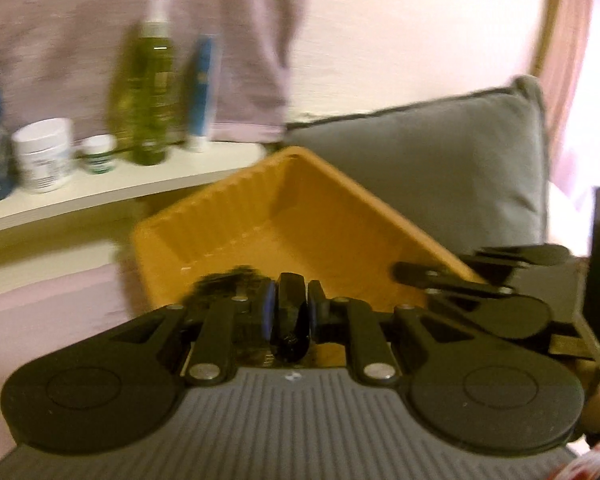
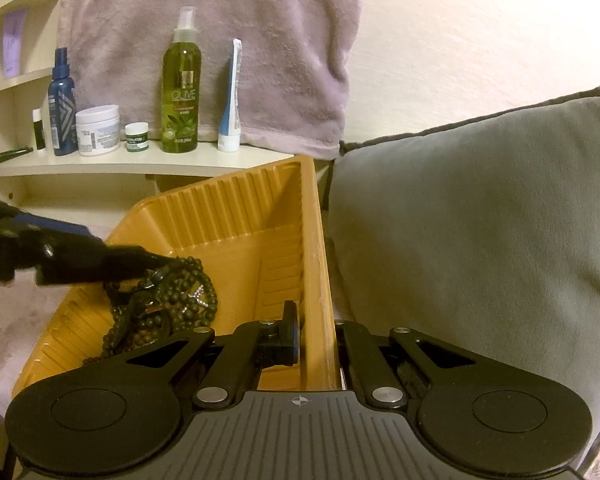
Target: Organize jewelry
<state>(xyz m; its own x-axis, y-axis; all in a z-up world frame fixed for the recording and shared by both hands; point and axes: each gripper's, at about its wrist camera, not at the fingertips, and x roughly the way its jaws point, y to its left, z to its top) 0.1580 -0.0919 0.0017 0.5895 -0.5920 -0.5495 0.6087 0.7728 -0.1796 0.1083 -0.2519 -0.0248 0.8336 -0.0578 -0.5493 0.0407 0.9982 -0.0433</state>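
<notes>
Two grippers work at one orange tray [image 2: 236, 220]. The right gripper [image 2: 316, 336] has its fingers [image 2: 290, 330] pinched on the tray's right wall, tipping it up against a grey cushion [image 2: 480, 220]. The left gripper [image 1: 290, 312] has its fingers [image 1: 266, 312] closed on a dark piece of jewelry [image 1: 290, 320] (blurred in its own view); seen from the right wrist camera, it reaches in from the left, its tip at a tangle of dark bead necklaces [image 2: 168, 300] heaped in the tray's lower left, a small silver pendant [image 2: 198, 294] showing among them. Behind, a shelf [image 2: 140, 162] carries a green spray bottle [image 2: 181, 92], a blue bottle [image 2: 62, 108], a white jar [image 2: 98, 130] and a tube [image 2: 231, 100], before a hanging mauve towel [image 2: 220, 20].
</notes>
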